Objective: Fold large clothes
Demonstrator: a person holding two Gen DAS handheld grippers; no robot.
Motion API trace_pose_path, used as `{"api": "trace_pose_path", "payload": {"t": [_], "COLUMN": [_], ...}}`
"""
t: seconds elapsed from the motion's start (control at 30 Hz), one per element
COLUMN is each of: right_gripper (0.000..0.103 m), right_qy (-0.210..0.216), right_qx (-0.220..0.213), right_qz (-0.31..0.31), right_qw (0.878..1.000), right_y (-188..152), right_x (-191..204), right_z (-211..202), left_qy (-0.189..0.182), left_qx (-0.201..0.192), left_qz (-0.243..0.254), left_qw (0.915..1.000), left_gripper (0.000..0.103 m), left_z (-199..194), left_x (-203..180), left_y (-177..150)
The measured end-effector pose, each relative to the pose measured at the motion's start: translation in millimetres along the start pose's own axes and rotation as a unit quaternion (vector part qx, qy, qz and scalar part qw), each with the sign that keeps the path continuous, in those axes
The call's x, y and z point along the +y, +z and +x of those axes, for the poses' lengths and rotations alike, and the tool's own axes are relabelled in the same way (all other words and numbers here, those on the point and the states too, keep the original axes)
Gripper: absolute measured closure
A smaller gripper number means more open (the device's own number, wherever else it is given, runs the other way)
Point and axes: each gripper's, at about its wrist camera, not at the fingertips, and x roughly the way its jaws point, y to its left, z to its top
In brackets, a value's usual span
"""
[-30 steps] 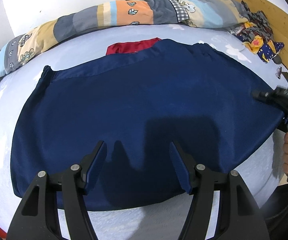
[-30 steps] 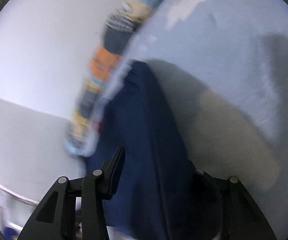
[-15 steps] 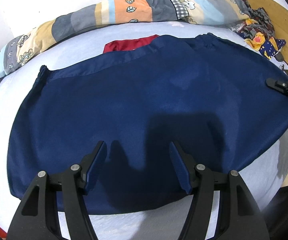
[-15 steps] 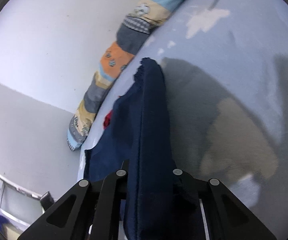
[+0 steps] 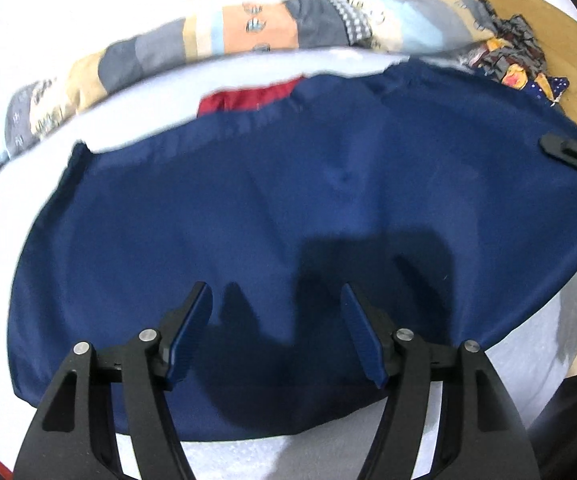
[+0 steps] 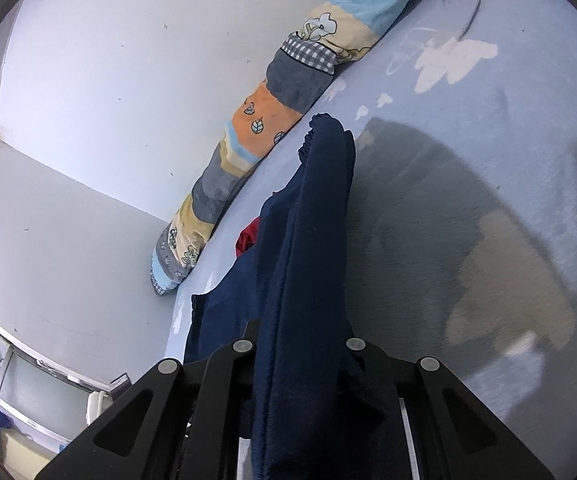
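Observation:
A large navy garment lies spread over a pale blue bed. My left gripper is open and empty, hovering over the garment's near hem. My right gripper is shut on the garment's right edge and lifts it off the bed; the cloth hides its fingertips. The right gripper also shows at the right edge of the left wrist view.
A red cloth peeks out behind the navy garment. A long patchwork bolster lies along the wall. A heap of patterned clothes sits at the far right by a wooden headboard.
My right gripper has shut on the garment's right edge and lifted it up and away from the bed. The left gripper has stayed open over the near hem.

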Motion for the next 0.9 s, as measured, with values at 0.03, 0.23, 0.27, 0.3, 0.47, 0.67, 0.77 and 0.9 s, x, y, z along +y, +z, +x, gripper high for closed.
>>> {"api": "trace_pose_path", "payload": {"t": [0.03, 0.23, 0.27, 0.3, 0.47, 0.67, 0.77, 0.9], "right_gripper": [0.088, 0.088, 0.088, 0.088, 0.088, 0.088, 0.088, 0.088], "right_qy": [0.0, 0.001, 0.001, 0.001, 0.001, 0.001, 0.002, 0.004], "right_qx": [-0.001, 0.0, 0.0, 0.0, -0.001, -0.001, -0.001, -0.001], "right_qz": [-0.001, 0.003, 0.004, 0.005, 0.004, 0.004, 0.004, 0.005], "right_qw": [1.0, 1.0, 1.0, 1.0, 1.0, 1.0, 1.0, 1.0], "right_y": [0.1, 1.3, 1.3, 1.3, 1.9, 1.5, 1.6, 2.6], "right_x": [-0.3, -2.5, -3.0, -3.1, -2.0, -0.6, -0.2, 0.9], "right_z": [-0.9, 1.2, 1.2, 1.1, 2.3, 2.1, 2.3, 2.6], "left_qy": [0.0, 0.003, 0.004, 0.003, 0.005, 0.006, 0.006, 0.004], "left_qx": [-0.009, -0.014, -0.015, -0.017, -0.021, -0.019, -0.019, -0.019], "left_qz": [0.002, 0.013, 0.013, 0.013, 0.016, 0.013, 0.013, 0.011], "left_qw": [1.0, 0.9998, 0.9998, 0.9998, 0.9996, 0.9997, 0.9997, 0.9998], "left_gripper": [0.037, 0.037, 0.037, 0.037, 0.037, 0.037, 0.037, 0.037], "left_z": [-3.2, -4.6, -4.5, -5.5, -7.5, -7.5, -8.4, -8.6], "left_x": [-0.7, -1.8, -1.6, -1.9, -2.4, -1.5, -0.2, 2.0], "left_y": [1.3, 2.1, 2.9, 3.2, 2.6, 2.5, 2.4, 2.2]}}
